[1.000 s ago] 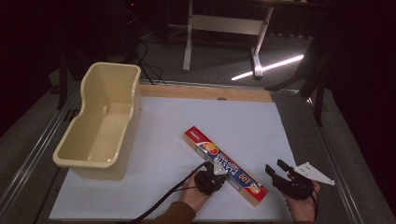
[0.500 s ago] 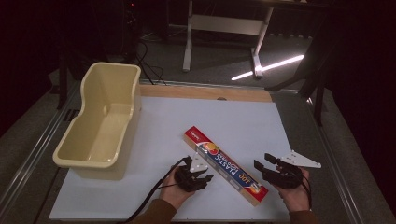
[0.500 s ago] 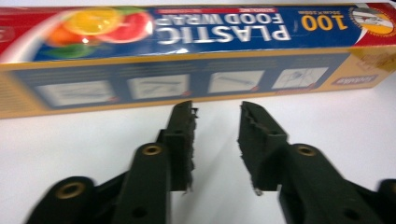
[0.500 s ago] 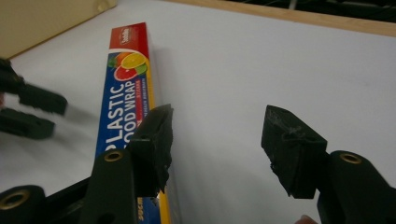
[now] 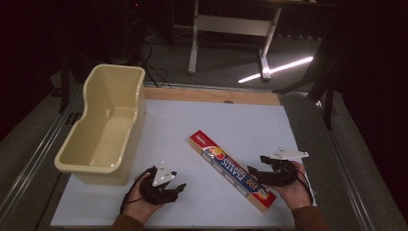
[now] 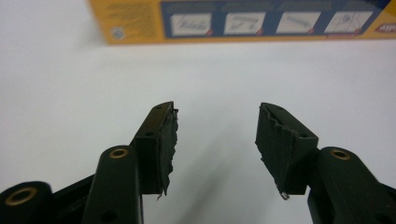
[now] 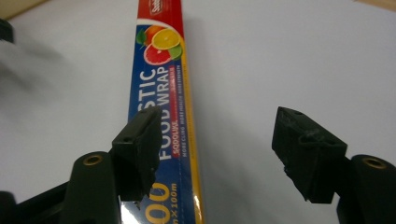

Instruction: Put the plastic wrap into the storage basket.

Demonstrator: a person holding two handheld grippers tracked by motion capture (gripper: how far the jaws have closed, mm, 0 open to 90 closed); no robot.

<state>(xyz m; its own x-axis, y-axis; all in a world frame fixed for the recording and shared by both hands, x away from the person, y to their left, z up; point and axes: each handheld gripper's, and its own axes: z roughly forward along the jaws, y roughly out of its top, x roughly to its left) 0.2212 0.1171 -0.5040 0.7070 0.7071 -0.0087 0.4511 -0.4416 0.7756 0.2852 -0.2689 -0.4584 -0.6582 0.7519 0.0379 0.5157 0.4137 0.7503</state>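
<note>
A long box of plastic food wrap [image 5: 231, 169] lies diagonally on the white sheet [image 5: 240, 120]. My left gripper [image 5: 179, 188] is near the front edge, left of the box, and points toward it. Its jaws have just been opening, and in the left gripper view [image 6: 217, 112] they stand open over bare sheet with the box's yellow side [image 6: 233, 21] ahead. My right gripper [image 5: 256, 169] sits at the box's near end. Its jaws have also just been opening. In the right gripper view [image 7: 217, 116] they are open, and the box [image 7: 161, 84] runs under the left jaw without being pinched.
A cream plastic tub [image 5: 103, 125] stands on the left side of the sheet, hollow side up. A wooden strip [image 5: 211, 95] borders the far edge. Beyond the table are a dark floor, cables and a stand's legs [image 5: 231, 29].
Both grippers went from shut to open. My left hand has slid left, away from the box. My right hand has shifted a little toward the box's near end.
</note>
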